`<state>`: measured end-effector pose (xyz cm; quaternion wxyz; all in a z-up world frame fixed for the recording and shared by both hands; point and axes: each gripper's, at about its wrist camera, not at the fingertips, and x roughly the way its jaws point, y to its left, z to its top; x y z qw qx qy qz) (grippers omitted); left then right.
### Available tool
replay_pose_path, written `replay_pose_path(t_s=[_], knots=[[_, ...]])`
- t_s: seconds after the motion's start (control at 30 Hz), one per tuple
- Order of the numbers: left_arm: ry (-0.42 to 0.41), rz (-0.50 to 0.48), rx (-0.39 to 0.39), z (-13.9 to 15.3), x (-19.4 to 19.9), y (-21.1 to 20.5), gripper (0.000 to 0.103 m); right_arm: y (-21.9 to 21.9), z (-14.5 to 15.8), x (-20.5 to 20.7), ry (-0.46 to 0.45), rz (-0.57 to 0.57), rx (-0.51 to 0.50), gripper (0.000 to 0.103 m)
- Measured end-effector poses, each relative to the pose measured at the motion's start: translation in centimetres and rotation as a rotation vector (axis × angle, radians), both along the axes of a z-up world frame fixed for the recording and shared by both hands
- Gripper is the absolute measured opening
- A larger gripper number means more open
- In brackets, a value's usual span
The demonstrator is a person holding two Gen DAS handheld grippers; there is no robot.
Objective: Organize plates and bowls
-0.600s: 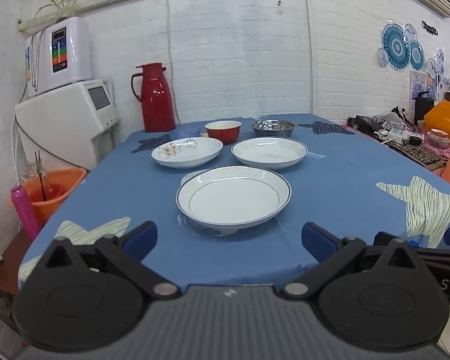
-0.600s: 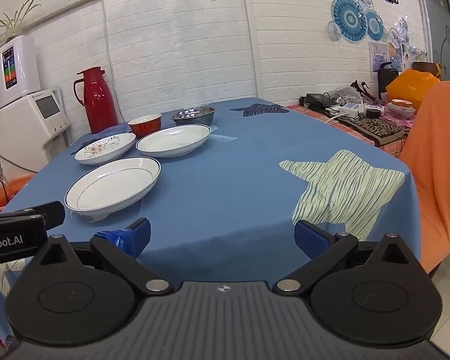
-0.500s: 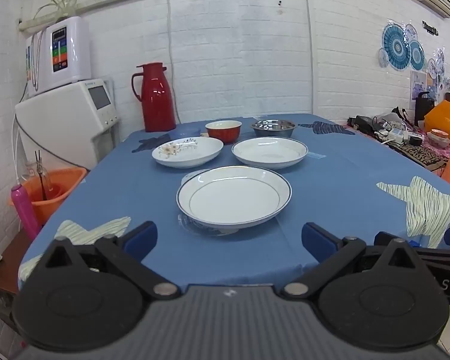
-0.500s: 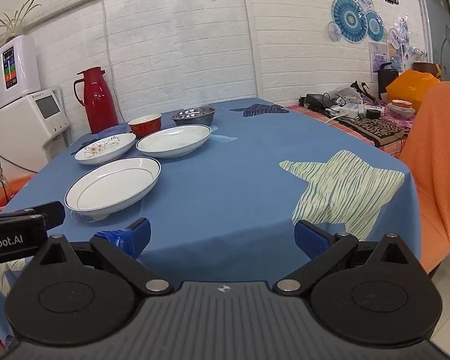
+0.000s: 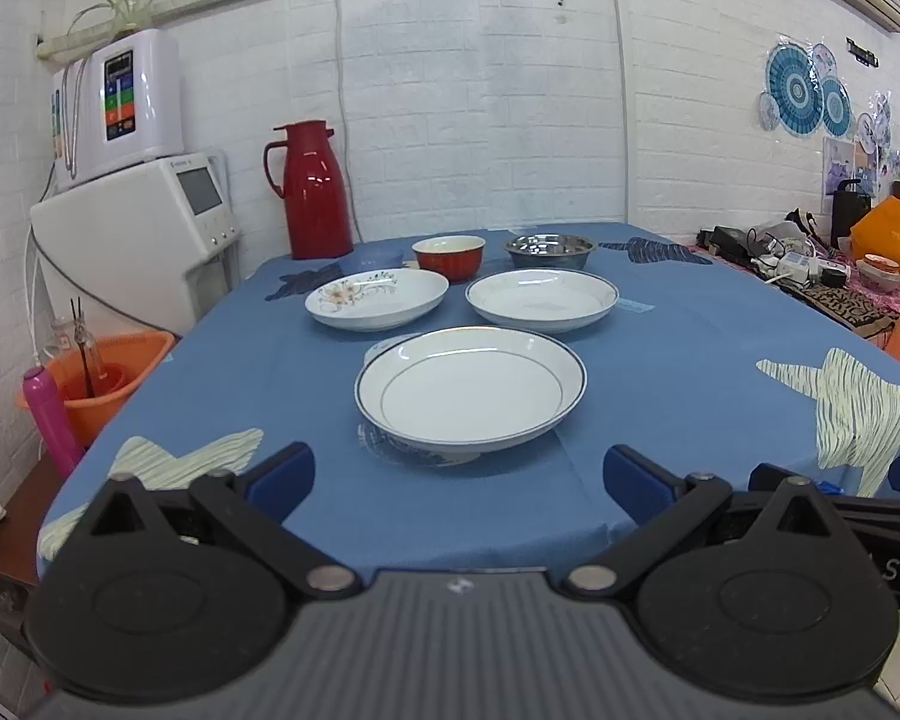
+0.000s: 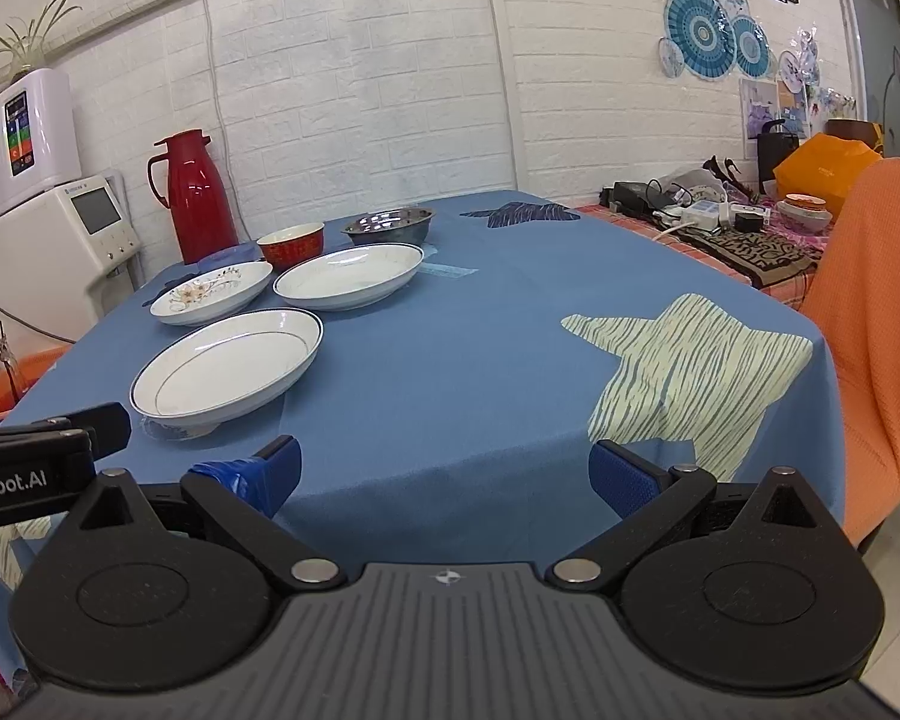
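While both grippers hang back at the near edge of the desk [image 5: 690, 360], neither one has hold of anything: the left gripper [image 5: 459, 474] has its blue-tipped fingers spread wide, with nothing between them but blue tablecloth, and the right gripper [image 6: 444, 471] is spread just as wide and just as empty, not touching any dish. In the left wrist view, the closest thing is a big white plate with a thin dark rim line [image 5: 471, 387], sitting right ahead of the left gripper and a bit apart from it; looks like there's something thin and clear-ish under it, can't tell what. Behind it are two more plates side by side: a floral plate [image 5: 377, 297] on the left and a plain white deep plate with a dark rim [image 5: 542, 299] on the right, near each other but not touching. Behind those, a red bowl [image 5: 449, 255] and a steel bowl [image 5: 550, 249], plus a small blue bowl-ish thing [image 5: 371, 257] next to a red thermos jug [image 5: 309, 192] at the far edge. From the right wrist view the same dishes all sit off to the left, and the left gripper's body pokes in at the left edge.
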<state>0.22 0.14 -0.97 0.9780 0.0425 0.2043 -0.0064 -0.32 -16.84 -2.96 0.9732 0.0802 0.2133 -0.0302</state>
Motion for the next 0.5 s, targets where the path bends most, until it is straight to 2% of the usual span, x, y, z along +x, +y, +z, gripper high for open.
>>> replay_pose_path(t_s=[0.5], knots=[[0.031, 0.008, -0.010, -0.33, 0.85, 0.39, 0.102, -0.19, -0.38, 0.62, 0.019, 0.006, 0.005, 0.090]])
